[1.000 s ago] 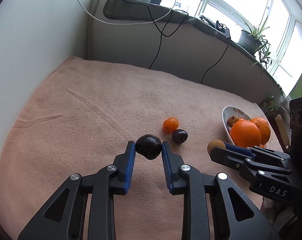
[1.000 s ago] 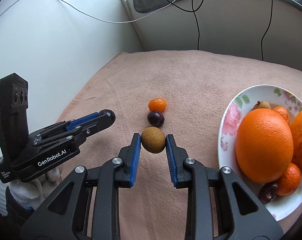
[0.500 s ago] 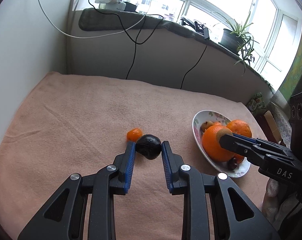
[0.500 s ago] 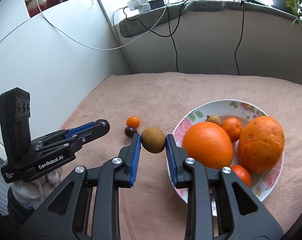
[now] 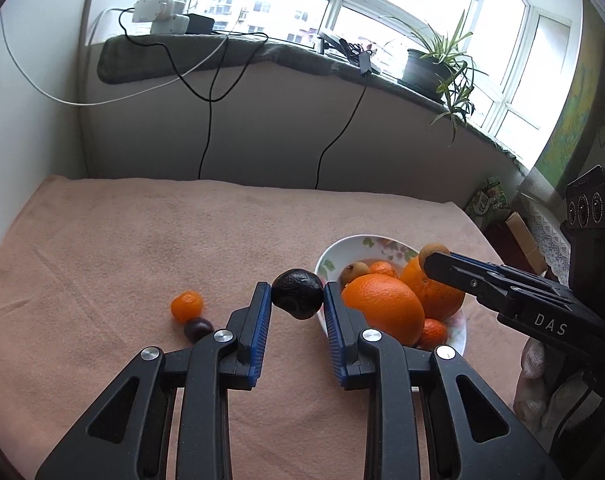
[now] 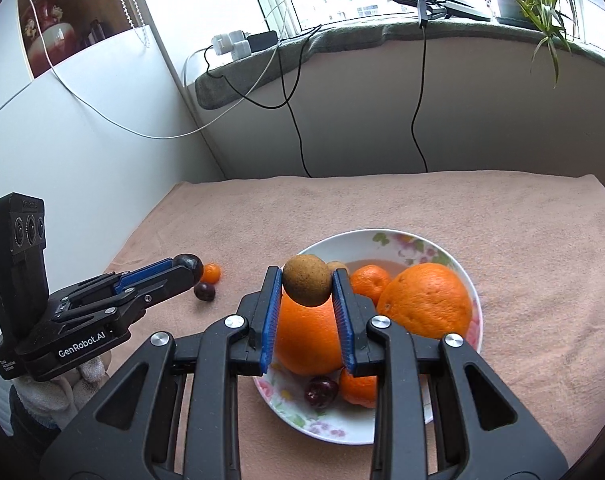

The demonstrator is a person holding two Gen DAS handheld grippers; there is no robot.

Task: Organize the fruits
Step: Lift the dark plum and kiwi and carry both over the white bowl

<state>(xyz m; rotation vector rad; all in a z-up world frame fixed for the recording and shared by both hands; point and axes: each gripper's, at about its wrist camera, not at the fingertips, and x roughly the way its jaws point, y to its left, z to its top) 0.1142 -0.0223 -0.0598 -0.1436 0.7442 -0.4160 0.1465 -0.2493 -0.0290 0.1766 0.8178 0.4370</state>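
Observation:
My left gripper [image 5: 297, 300] is shut on a dark wrinkled fruit [image 5: 297, 293] and holds it above the cloth, just left of the floral bowl [image 5: 344, 245]. My right gripper [image 6: 307, 286] is shut on a round brown fruit [image 6: 306, 285] and holds it over the bowl [image 6: 386, 236], above a big orange [image 6: 306, 340]. The bowl also holds a second big orange [image 6: 426, 300], small mandarins and a dark plum [image 6: 321, 392]. A small mandarin [image 5: 187, 305] and a dark plum [image 5: 198, 329] lie on the cloth to the left.
A pink cloth [image 5: 142, 240] covers the table. A white wall runs along the left and a low wall with hanging cables [image 5: 208, 92] along the back. The sill above carries a power strip and a potted plant [image 5: 434, 68]. Boxes stand off the right edge.
Both grippers have risen and moved right with their fruits. The right one now hangs over the bowl; the left one has come up beside the bowl's left rim.

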